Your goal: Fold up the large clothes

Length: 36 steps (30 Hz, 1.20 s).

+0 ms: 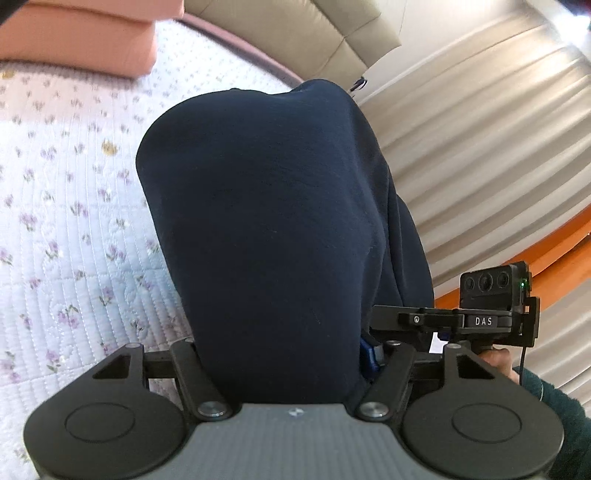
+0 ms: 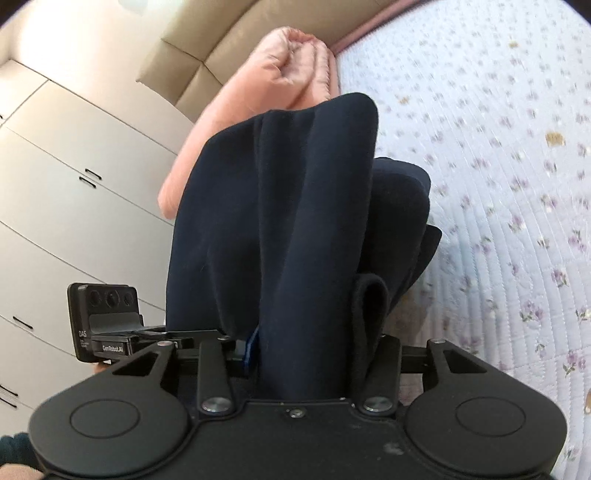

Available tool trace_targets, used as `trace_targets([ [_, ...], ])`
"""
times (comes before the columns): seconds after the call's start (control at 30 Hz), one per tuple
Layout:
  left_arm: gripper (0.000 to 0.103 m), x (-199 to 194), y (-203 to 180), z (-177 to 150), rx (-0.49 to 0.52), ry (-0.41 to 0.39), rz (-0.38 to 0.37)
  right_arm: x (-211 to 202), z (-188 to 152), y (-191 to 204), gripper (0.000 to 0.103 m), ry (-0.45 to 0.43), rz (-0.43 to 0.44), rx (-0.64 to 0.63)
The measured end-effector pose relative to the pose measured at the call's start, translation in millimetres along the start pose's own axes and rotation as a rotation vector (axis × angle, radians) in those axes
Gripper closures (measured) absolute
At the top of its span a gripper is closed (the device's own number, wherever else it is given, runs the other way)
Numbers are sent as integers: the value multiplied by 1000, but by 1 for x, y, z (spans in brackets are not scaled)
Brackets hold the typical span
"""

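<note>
A large navy garment hangs draped over my left gripper, which is shut on its cloth; the fingertips are hidden under the fabric. In the right wrist view the same navy garment falls in folds over my right gripper, which is also shut on it, with a small loop of cloth beside the right finger. Both grippers hold the garment up above the bed. The other gripper shows at the right edge of the left view and at the left of the right view.
A white quilt with small purple flowers covers the bed below; it also shows in the right wrist view. A folded pink blanket lies by the beige padded headboard. Curtains and white cabinets stand at the sides.
</note>
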<state>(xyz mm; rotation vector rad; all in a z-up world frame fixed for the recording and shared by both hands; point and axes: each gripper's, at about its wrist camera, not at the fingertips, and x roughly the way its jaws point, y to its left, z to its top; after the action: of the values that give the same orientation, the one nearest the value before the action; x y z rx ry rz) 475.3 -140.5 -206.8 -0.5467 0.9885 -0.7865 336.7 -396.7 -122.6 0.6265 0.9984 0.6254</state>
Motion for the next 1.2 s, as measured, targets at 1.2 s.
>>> trace_targets([
  [1.2, 26, -190, -27, -141, -43, -73, 185, 43, -161, 133, 47, 47, 81, 5],
])
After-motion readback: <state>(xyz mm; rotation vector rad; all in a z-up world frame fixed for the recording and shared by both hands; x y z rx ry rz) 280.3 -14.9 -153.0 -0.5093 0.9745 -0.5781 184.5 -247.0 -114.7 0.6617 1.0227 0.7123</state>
